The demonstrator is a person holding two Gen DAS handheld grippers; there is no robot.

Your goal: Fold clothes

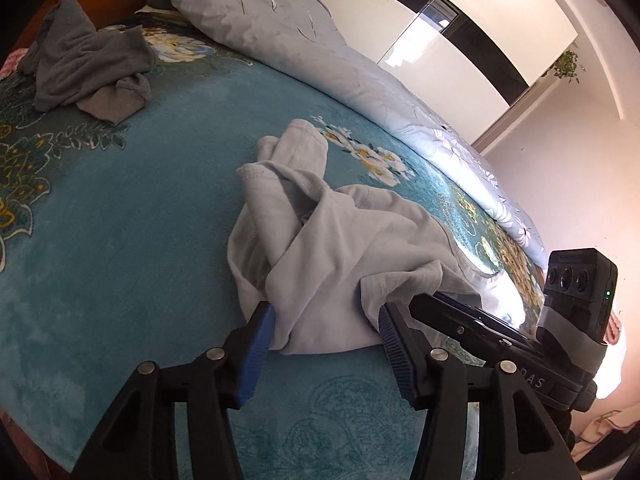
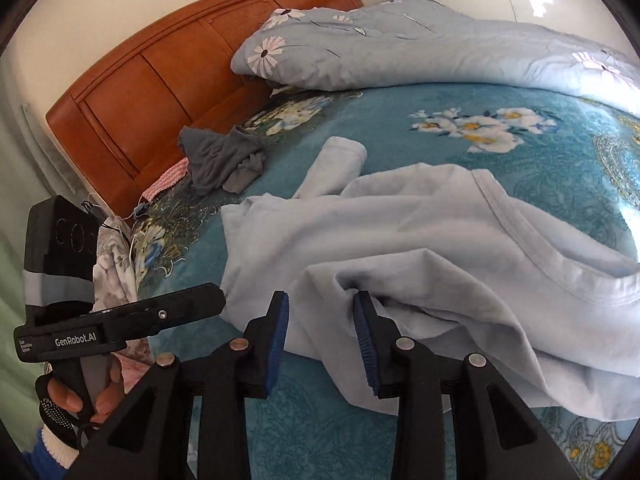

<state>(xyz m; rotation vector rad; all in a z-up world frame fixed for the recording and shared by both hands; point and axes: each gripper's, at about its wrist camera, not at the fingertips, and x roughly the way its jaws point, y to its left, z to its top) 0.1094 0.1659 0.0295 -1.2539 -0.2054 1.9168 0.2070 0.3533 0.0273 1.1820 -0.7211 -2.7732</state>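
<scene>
A crumpled pale blue shirt (image 1: 340,248) (image 2: 400,232) lies on the teal flowered blanket (image 1: 132,220) (image 2: 440,140). My left gripper (image 1: 326,332) is open wide, with the shirt's near hem lying loose between its blue pads (image 1: 260,340). From the right wrist view, the left gripper (image 2: 218,300) shows side-on at the shirt's left edge, held by a gloved hand (image 2: 80,396). My right gripper (image 2: 322,320) has a narrow gap with flat shirt cloth between the pads (image 2: 364,336), and a fold touches the right one. The right gripper (image 1: 424,300) sits just right of my left one.
A dark grey garment (image 1: 88,64) (image 2: 224,160) lies bunched near the wooden headboard (image 2: 160,72). A light blue daisy quilt (image 1: 300,40) (image 2: 400,48) is heaped along the far side. White wardrobe doors (image 1: 460,40) stand beyond. Pink striped cloth (image 2: 168,180) hangs at the bed edge.
</scene>
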